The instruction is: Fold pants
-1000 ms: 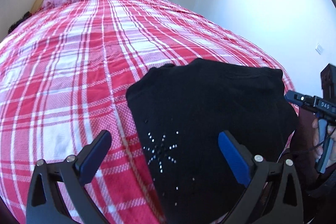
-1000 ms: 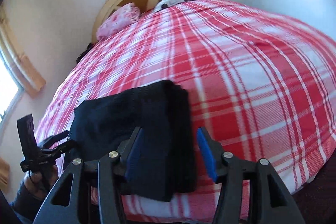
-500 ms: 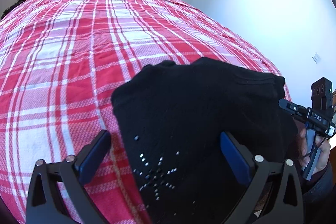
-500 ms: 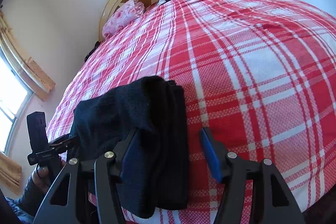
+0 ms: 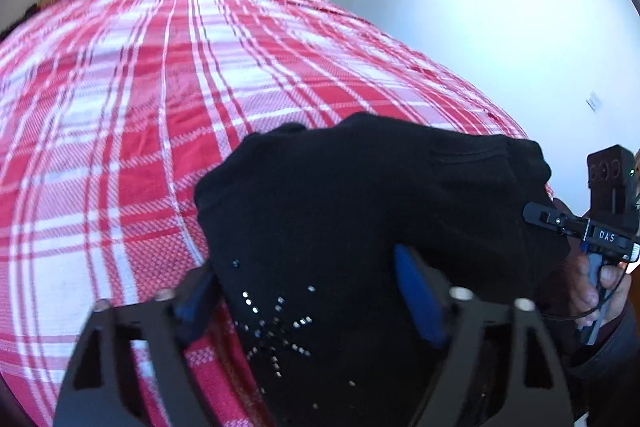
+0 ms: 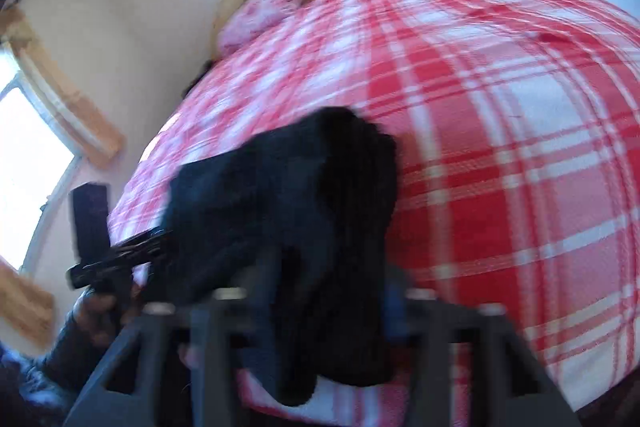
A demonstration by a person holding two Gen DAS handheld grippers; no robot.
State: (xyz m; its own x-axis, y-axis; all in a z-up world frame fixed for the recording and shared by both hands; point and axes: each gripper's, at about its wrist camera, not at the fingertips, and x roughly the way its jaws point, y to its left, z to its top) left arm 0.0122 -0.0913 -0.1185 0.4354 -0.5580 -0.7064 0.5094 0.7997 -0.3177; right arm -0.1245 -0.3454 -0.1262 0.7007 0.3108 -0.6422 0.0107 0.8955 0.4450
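Folded black pants (image 5: 360,227) are laid near the foot edge of the bed (image 5: 120,107), on the red/white plaid cover. Left gripper (image 5: 308,291) jaws are closing w/ the pants' near left corner between them; a firm pinch can't be confirmed. Right gripper (image 6: 320,303) jaws are closing too, right end of the pants between them, view's too blurry to tell contact.
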